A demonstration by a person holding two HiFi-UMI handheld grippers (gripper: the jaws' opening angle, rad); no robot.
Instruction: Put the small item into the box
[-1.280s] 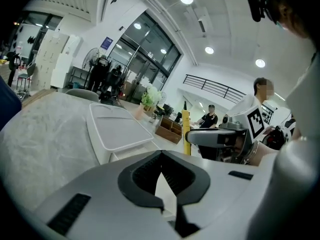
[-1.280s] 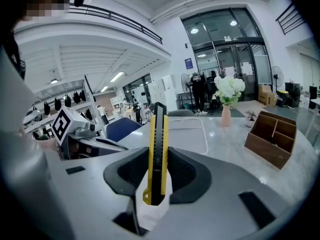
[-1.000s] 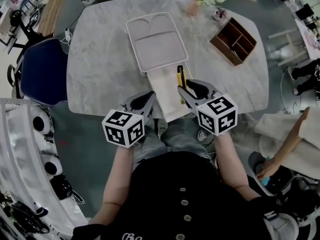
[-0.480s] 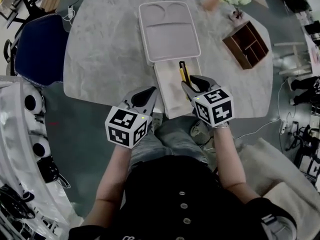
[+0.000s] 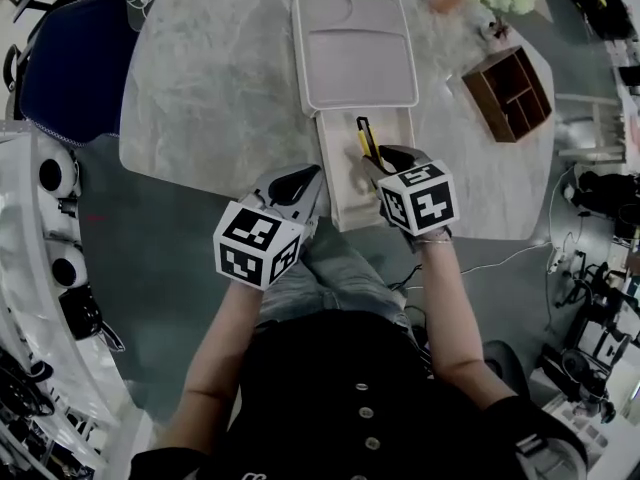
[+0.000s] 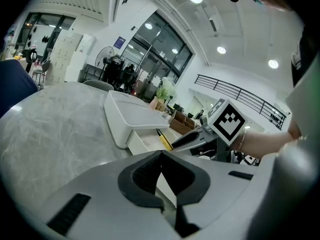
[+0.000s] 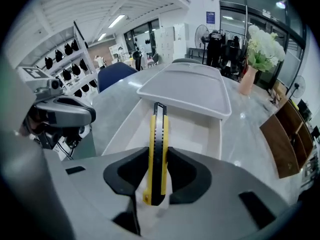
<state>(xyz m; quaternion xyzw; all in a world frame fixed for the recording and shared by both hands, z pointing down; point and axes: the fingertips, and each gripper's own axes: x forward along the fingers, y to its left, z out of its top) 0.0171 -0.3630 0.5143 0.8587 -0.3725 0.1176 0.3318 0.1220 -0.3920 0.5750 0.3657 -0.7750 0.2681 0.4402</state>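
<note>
Where right gripper (image 7: 157, 150) clamps it, knife (image 7: 159, 119) points away along box (image 7: 194, 129).

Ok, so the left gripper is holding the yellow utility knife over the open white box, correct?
Not quite: it is the right gripper that holds the yellow utility knife over the open white box, as the right gripper view shows. The left gripper holds nothing.
</note>
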